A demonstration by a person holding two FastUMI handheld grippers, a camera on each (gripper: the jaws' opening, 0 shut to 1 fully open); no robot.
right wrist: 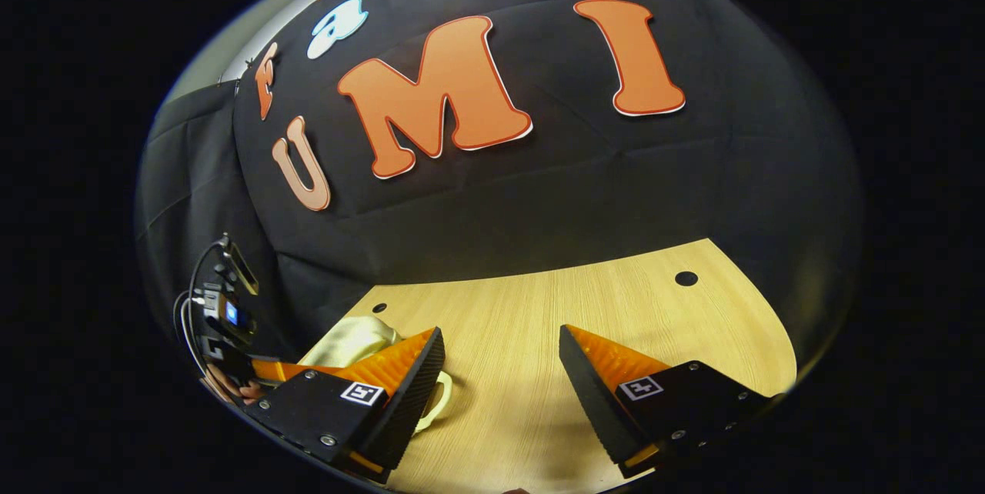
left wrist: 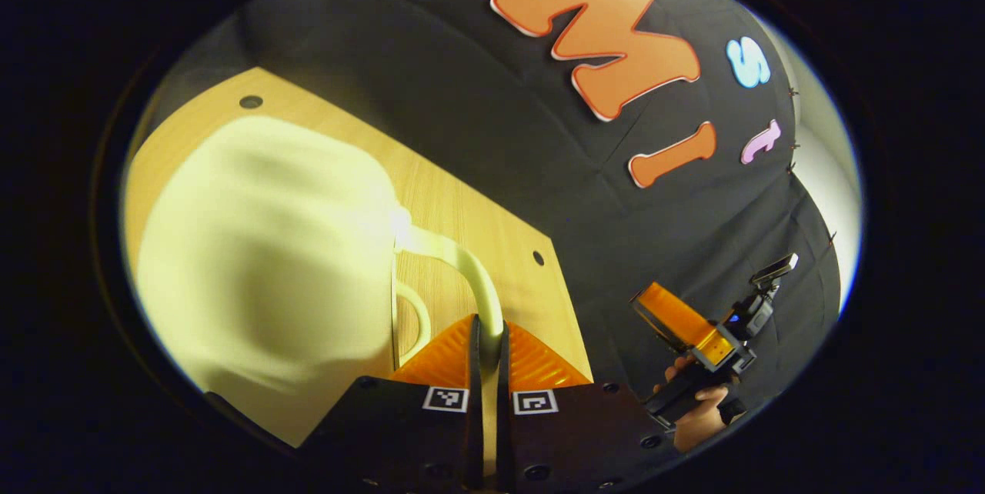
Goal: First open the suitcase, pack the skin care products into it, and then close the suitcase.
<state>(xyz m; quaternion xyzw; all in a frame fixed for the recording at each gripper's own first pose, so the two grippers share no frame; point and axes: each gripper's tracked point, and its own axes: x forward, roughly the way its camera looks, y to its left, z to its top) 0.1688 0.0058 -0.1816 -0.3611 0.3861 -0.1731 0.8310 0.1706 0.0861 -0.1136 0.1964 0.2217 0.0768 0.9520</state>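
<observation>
Suitcase (left wrist: pixel 262 248) handle (left wrist: pixel 469 263) sits clenched between the left gripper (left wrist: pixel 486 340) fingers; right gripper (right wrist: pixel 500 371) released, spread wide above the table (right wrist: pixel 585 302).

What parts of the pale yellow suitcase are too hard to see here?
- Pale yellow suitcase, left gripper view: blurred, so open or closed is unclear.
- Its curved handle: the end vanishes between the left gripper fingers.
- Right gripper view: the suitcase is mostly behind a right gripper finger.
</observation>
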